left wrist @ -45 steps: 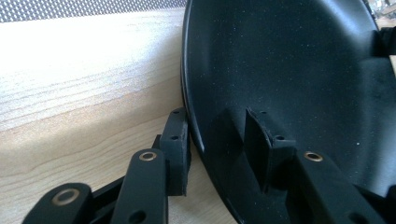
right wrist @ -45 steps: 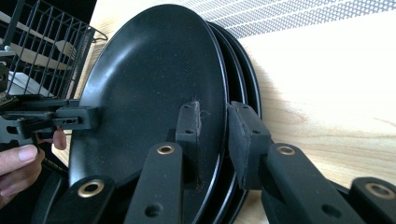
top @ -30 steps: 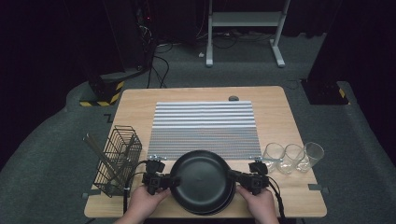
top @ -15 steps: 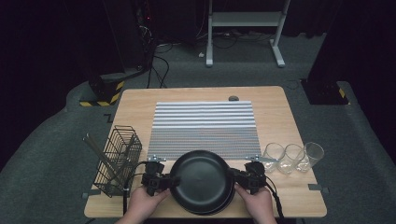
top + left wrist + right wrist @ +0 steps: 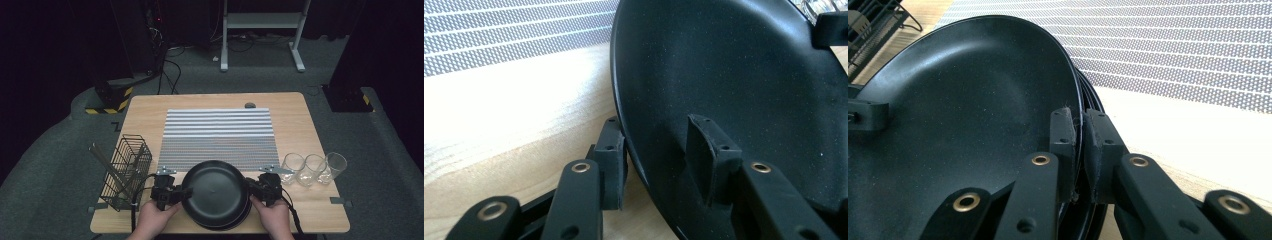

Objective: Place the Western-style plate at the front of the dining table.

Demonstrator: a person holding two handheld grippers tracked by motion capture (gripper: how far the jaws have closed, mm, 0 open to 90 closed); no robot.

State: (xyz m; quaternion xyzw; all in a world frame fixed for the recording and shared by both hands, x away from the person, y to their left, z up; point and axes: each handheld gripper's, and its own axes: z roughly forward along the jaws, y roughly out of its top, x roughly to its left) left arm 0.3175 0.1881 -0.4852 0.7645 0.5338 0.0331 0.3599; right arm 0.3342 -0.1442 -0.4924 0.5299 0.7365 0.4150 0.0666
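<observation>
Plate beside the striped mat: right gripper has just clamped its rim, while left gripper straddles it loosely; lifting could tip it.

black plate, grey-and-white striped mat, pale wooden table, black wire basket

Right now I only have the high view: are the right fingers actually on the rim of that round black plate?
Observer: Yes. The right gripper has just been closing, and its fingers now pinch the rim of the top round black plate.
Operator: Single plate?
Observer: No. The rims of lower black plates show stacked beneath it.
Operator: Left side?
Observer: The left gripper straddles the rim, one finger inside and one outside, set wide. I cannot tell whether they are pressing.
</observation>
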